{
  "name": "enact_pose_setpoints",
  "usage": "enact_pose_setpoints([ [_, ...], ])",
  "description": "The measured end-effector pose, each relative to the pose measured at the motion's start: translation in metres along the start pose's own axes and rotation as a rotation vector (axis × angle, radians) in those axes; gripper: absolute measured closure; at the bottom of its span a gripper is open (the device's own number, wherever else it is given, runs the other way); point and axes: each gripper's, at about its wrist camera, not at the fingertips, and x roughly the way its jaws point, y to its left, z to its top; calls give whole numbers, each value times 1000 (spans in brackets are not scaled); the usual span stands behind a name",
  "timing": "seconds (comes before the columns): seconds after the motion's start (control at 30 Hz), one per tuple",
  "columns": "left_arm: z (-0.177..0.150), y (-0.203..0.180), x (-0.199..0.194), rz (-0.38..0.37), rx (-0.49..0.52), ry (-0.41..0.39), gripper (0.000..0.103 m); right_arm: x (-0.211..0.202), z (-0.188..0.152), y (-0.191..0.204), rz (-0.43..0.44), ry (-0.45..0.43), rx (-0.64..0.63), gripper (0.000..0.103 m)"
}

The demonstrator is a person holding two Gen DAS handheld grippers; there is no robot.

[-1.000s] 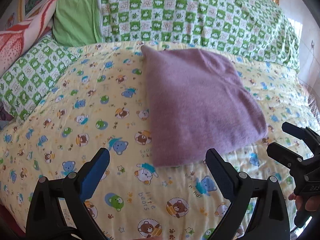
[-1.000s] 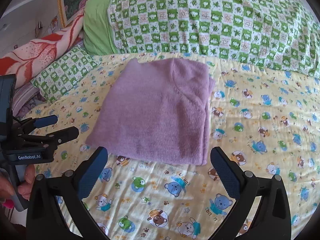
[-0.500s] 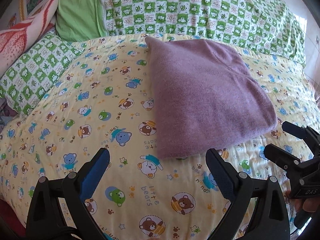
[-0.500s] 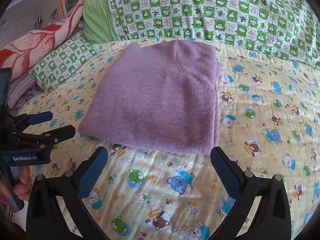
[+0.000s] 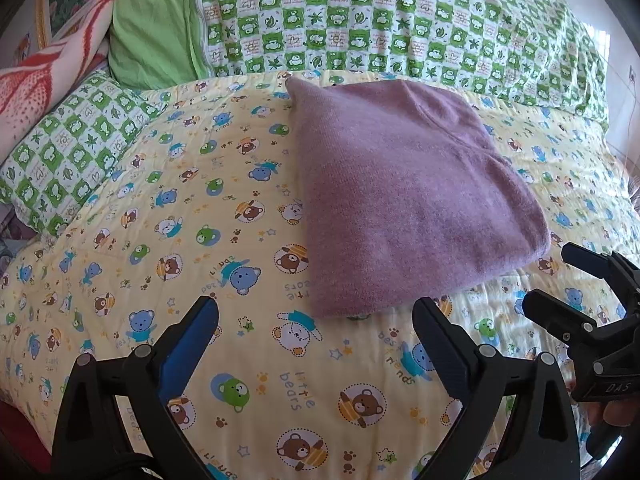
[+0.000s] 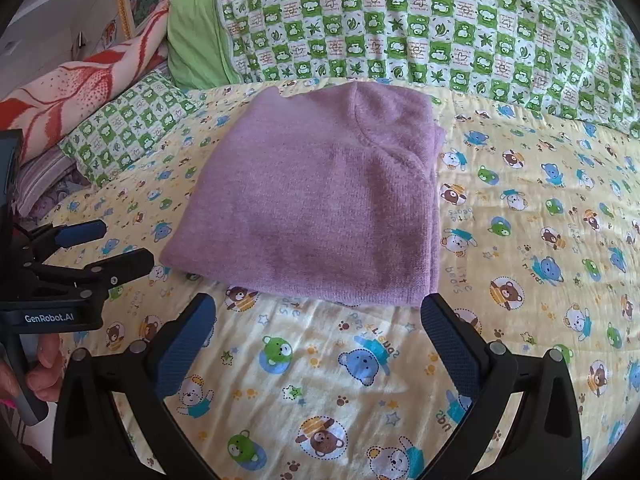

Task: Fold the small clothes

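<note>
While both grippers are hovering just short of its near edge, a purple knit garment [image 5: 404,196] is lying folded into a thick, roughly square bundle on a yellow bedspread [image 5: 168,216] printed with cartoon bears. The left gripper [image 5: 316,332] is holding its blue-padded fingers [image 5: 188,344] spread wide with nothing between them, and the garment's near left corner is sitting just beyond the gap. The right gripper [image 6: 316,332] is likewise keeping its fingers [image 6: 450,344] wide apart and empty, with the near right corner of the fold resting just past the right fingertip. In the right wrist view, the stacked layers of the fold are showing along the garment's right side, and a curved seam is running across its upper face. Each tool is appearing at the edge of the other's camera: the left gripper is sitting low at the left of the right wrist view, and a hand [image 6: 36,364] is gripping its handle there. Beyond the garment, a green-and-white checked quilt [image 6: 420,24] is lying across the far end of the bed, with a matching checked pillow [image 5: 68,148] and what seems to be a red-and-white patterned blanket [image 6: 76,88] piling up at the left.
</note>
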Motion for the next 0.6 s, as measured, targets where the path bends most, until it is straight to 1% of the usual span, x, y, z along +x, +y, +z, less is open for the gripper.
enact_pose_setpoints([
  [0.6, 2, 1, -3, 4, -10, -6, 4, -3, 2, -1, -3, -5, 12, 1],
])
